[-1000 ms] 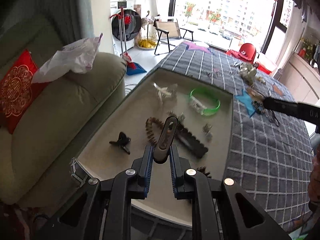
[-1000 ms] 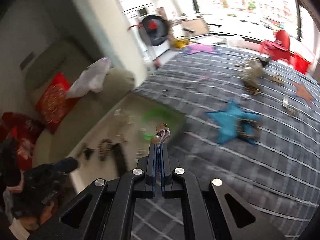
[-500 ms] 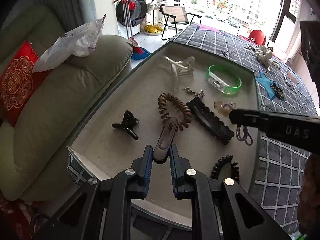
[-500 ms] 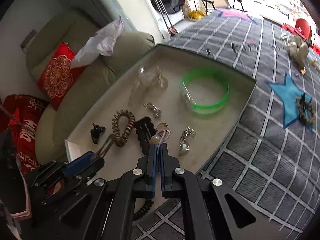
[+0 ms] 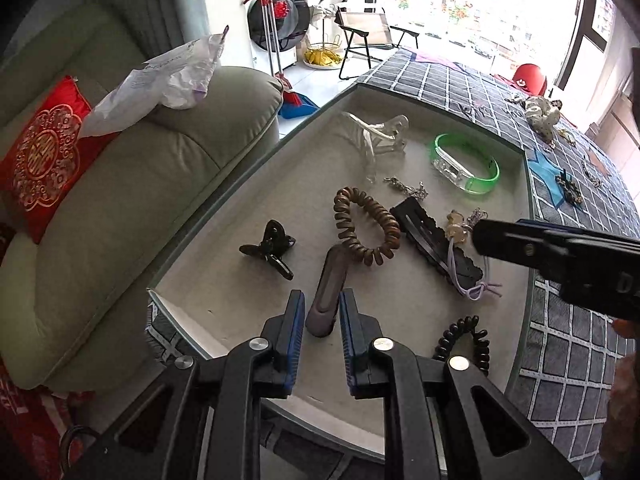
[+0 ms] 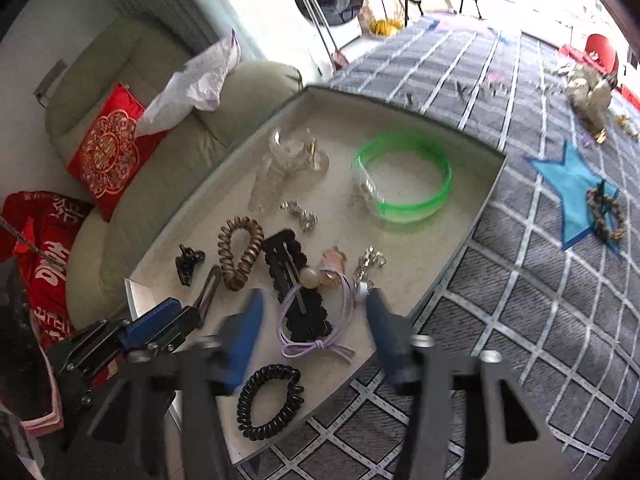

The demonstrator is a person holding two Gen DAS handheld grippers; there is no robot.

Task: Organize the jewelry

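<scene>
Both grippers have come down over the tray since the earlier frames, and both now let go. Left gripper [image 5: 319, 312]: jaws opening, pads clear on either side of the grey-brown hair clip [image 5: 326, 292], which lies on the tray floor between them, its far tip beside the brown coil hair tie [image 5: 366, 226]. Released, as I read it.

Right gripper [image 6: 312, 312]: jaws opening and blurred; the lilac elastic with pink charm [image 6: 320, 312] lies between them, draped over the black scalloped barrette [image 6: 296, 288]. Neither pad appears to touch it. Released.

Outward from there, the tray [image 5: 404, 300] holds a small black claw clip [image 5: 268, 248], a black coil hair tie [image 6: 268, 400] near the front edge, silver earrings [image 6: 370, 262], a green bangle [image 6: 404, 176] and a clear claw clip [image 5: 376, 136] at the far end. Beyond the tray, on the grey checked bed cover [image 6: 520, 280], a beaded bracelet [image 6: 606, 216] sits on a blue star patch, with more loose pieces further off, too blurred to name.

Judgement: two more items delivered; the tray is filling, but the bed cover is not yet cleared. Next pickup is probably the beaded bracelet. One risk: the elastic could snag a pad when I lift away.
</scene>
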